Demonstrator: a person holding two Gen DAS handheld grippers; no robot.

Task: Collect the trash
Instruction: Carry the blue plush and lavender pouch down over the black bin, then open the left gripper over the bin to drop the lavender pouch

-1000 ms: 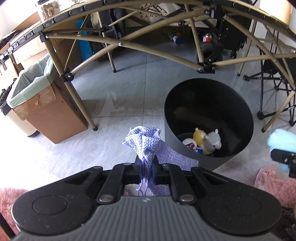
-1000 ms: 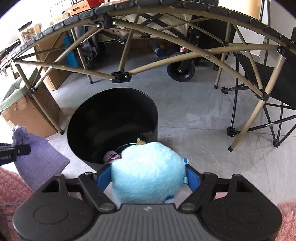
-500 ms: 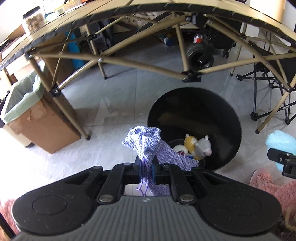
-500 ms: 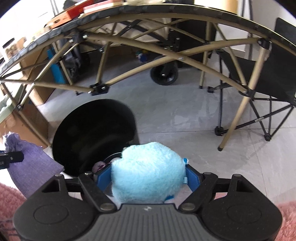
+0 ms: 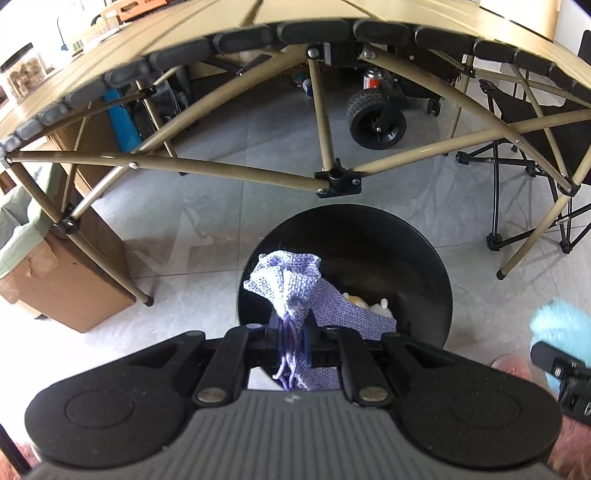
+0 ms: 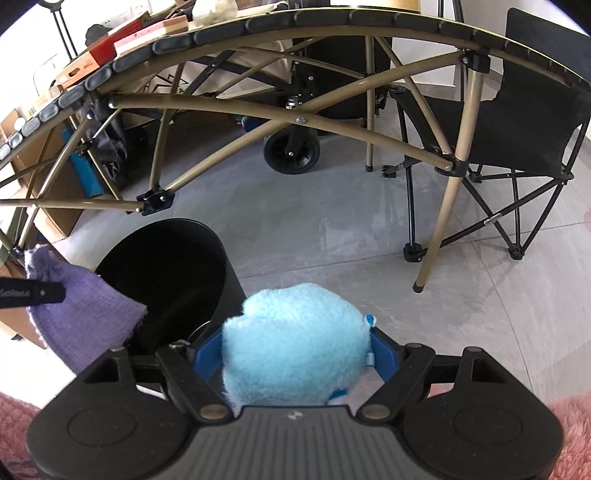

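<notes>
Left wrist view is showing two claws: the left claw (image 5: 290,338), pinched tight on the neck of one lavender drawstring pouch (image 5: 286,284), and at the right edge a part of the right claw (image 5: 561,369) carrying something fluffy and pale blue. One black round bin (image 5: 424,266) is standing on the grey tiled floor (image 5: 207,236), and the pouch is hanging over its near-left rim. Inside the bin this view is picking out a bit of yellow and white plush (image 5: 369,301), too hidden to count. Right wrist view is giving the other side: the right claw (image 6: 295,358) is gripping one light-blue plush toy (image 6: 295,339) between its blue pads, with the jaws standing wide around it. That toy is sitting just right of the bin (image 6: 207,266), over the floor rather than the opening. Here the bin's inside is reading as plain dark, while the pouch (image 6: 85,314) is showing at the left, hanging beside the rim from one finger of the left claw (image 6: 33,291). One folding counter (image 6: 258,26) with tan legs is spanning both views. Only the right wrist view is showing the black folding chair's seat (image 6: 524,110) and the boxes on the counter; only the left is showing the lined cardboard box (image 5: 55,273). One black wheel (image 6: 291,151) is appearing in both.
</notes>
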